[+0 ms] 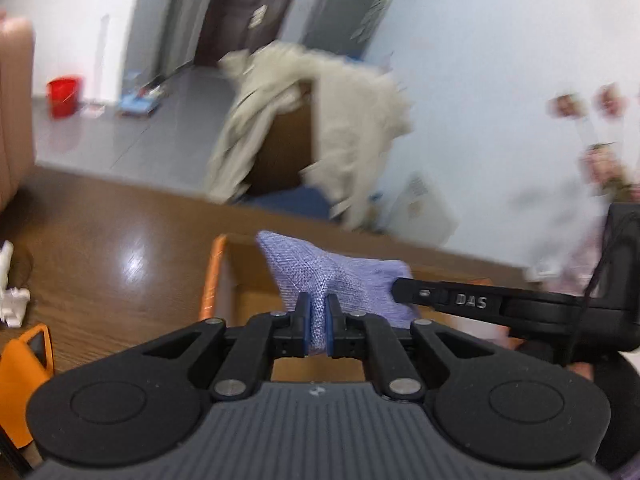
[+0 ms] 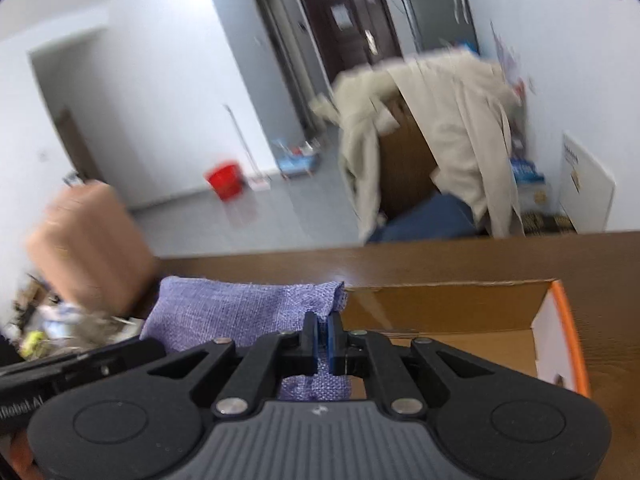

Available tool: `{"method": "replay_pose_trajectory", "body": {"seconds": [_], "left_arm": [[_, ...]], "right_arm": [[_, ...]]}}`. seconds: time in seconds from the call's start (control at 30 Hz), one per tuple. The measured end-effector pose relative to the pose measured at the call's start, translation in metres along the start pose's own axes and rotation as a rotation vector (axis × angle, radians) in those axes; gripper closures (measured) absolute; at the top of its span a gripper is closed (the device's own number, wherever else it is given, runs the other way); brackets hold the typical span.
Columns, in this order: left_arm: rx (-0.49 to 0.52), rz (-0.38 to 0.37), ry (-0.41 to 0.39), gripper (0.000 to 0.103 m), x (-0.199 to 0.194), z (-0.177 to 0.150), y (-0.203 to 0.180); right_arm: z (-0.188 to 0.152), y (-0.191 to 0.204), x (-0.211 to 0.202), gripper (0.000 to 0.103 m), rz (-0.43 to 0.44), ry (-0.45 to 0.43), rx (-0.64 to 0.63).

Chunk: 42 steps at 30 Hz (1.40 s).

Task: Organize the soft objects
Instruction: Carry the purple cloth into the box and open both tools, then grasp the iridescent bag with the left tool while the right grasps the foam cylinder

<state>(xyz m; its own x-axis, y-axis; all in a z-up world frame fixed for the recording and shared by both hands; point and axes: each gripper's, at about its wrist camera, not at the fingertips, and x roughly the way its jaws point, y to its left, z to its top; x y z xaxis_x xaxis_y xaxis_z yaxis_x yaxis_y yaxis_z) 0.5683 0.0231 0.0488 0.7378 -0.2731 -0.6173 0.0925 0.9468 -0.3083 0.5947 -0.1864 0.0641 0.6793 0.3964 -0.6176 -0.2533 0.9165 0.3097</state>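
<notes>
A purple woven cloth (image 1: 344, 280) is held between both grippers above an open cardboard box with an orange rim (image 1: 210, 280). My left gripper (image 1: 319, 320) is shut on one edge of the cloth. My right gripper (image 2: 322, 332) is shut on the other edge of the cloth (image 2: 224, 312); it also shows in the left wrist view (image 1: 404, 292), coming in from the right. In the right wrist view the box (image 2: 564, 320) lies ahead and to the right on the brown table.
The brown wooden table (image 1: 100, 232) carries an orange object (image 1: 28, 360) and white pieces (image 1: 10, 296) at the left. A chair draped with a beige coat (image 1: 320, 128) stands behind the table. A red bucket (image 1: 64, 94) sits on the floor.
</notes>
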Motion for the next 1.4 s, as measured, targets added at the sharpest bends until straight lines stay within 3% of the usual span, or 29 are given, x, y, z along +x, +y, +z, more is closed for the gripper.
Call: {"method": "replay_pose_trajectory", "body": {"seconds": [0.13,0.17,0.2,0.3,0.43,0.73,0.8,0.93,1.07,1.17,1.4], "left_arm": [[0.045,0.079,0.085,0.087,0.043,-0.009,0.011],[0.046,0.102,0.084,0.075,0.045,-0.013,0.015],[0.06,0.087,0.069,0.07,0.044,-0.014,0.015],[0.043,0.088,0.053,0.061,0.034,-0.012,0.017],[0.066,0.083,0.0,0.058,0.0,-0.004,0.006],[0.186,0.114,-0.147,0.03,-0.136,-0.009,-0.039],[0.198,0.125,-0.18,0.023,-0.167,-0.016,-0.045],[0.229,0.13,-0.233,0.017,-0.228,-0.04,-0.055],[0.243,0.142,-0.26,0.015,-0.265,-0.071,-0.059],[0.237,0.156,-0.296,0.013,-0.29,-0.098,-0.061],[0.267,0.169,-0.432,0.003,-0.344,-0.191,-0.064]], "right_arm": [[-0.013,-0.013,0.067,0.095,-0.067,0.085,0.06],[-0.017,-0.015,0.077,0.092,-0.084,0.096,0.067],[-0.021,-0.015,0.084,0.091,-0.086,0.108,0.06],[-0.025,-0.015,0.087,0.084,-0.081,0.106,0.067],[-0.017,-0.012,0.069,0.079,-0.078,0.087,0.042],[0.004,-0.003,-0.065,0.062,-0.075,-0.04,-0.009],[0.0,-0.001,-0.099,0.054,-0.08,-0.062,-0.028],[-0.017,0.0,-0.172,0.049,-0.097,-0.123,-0.084],[-0.046,0.004,-0.234,0.037,-0.138,-0.186,-0.136],[-0.073,0.008,-0.269,0.036,-0.149,-0.222,-0.172],[-0.165,0.024,-0.329,0.024,-0.164,-0.367,-0.252]]}}
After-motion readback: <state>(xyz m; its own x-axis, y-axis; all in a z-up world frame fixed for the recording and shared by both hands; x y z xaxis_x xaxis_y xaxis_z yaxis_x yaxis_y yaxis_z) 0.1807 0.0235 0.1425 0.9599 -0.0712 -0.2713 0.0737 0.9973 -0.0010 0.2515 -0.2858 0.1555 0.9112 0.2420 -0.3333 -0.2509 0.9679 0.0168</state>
